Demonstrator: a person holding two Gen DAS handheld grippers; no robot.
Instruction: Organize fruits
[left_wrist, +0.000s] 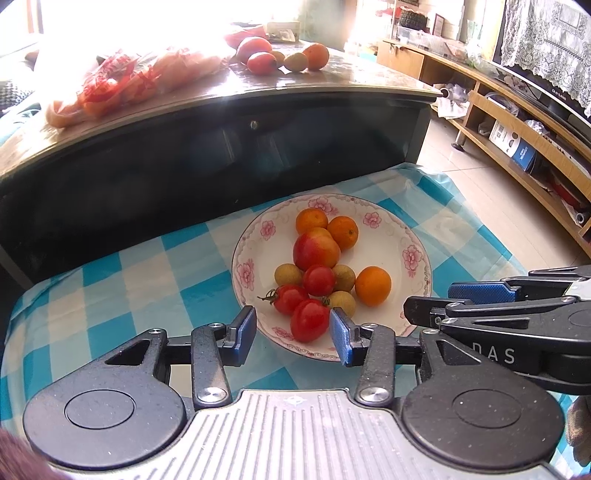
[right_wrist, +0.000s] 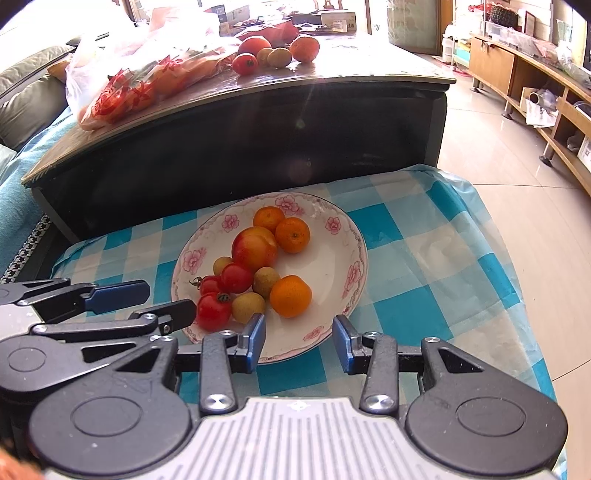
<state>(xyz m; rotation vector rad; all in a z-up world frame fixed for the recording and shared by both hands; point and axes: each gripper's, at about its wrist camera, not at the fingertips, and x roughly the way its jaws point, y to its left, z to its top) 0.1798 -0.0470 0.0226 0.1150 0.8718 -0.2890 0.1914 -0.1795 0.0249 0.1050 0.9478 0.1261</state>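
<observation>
A white plate with pink flowers (left_wrist: 384, 243) (right_wrist: 332, 266) lies on a blue-checked cloth (left_wrist: 110, 295). It holds three oranges (left_wrist: 373, 286) (right_wrist: 290, 296), a red-yellow apple (left_wrist: 316, 251) (right_wrist: 255, 248), three cherry tomatoes (left_wrist: 309, 320) (right_wrist: 213, 311) and several small yellow-brown fruits (left_wrist: 343, 277) (right_wrist: 266, 282). My left gripper (left_wrist: 293, 338) (right_wrist: 170, 297) hovers open over the plate's near left rim; the nearest tomato lies below, untouched by the pads. My right gripper (right_wrist: 299, 341) (left_wrist: 428, 300) stands open over the near rim, with nothing between its fingers.
A dark coffee table (left_wrist: 184, 103) (right_wrist: 332, 74) rises just behind the plate, carrying loose fruit (left_wrist: 284, 57) (right_wrist: 277, 51) and a plastic bag (left_wrist: 122, 81) (right_wrist: 140, 74). A wooden TV cabinet (left_wrist: 517, 122) lines the right wall. Tiled floor lies beyond the cloth's right edge.
</observation>
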